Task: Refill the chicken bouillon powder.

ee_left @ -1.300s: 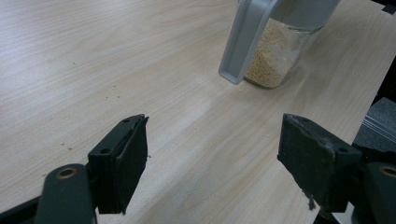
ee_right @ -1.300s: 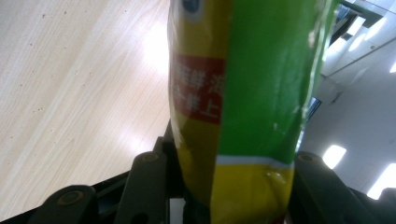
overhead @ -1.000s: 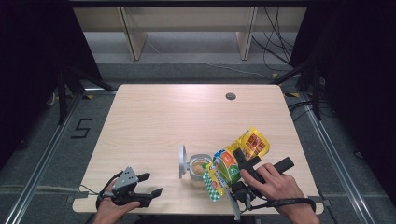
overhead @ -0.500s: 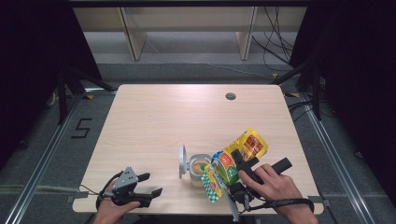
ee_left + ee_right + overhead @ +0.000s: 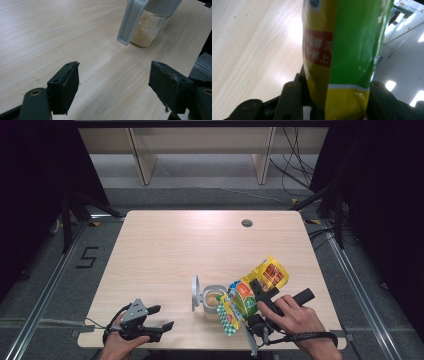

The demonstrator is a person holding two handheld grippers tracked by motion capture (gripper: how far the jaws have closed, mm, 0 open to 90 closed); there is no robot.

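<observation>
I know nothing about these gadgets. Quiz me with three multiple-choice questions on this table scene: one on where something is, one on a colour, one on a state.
1. Where does the clear container stand?
A. near the table's front edge
B. by the far hole
C. on the floor

2. Which colours does the snack bag show?
A. blue, white
B. yellow, green
C. black, pink

3. How is the left gripper?
A. shut on the bag
B. shut on the lid
C. open, holding nothing

Answers: 1 A, it stands between both hands at the front; 2 B, the wrapper shows so; 3 C, its jaws stand apart over bare wood.
</observation>
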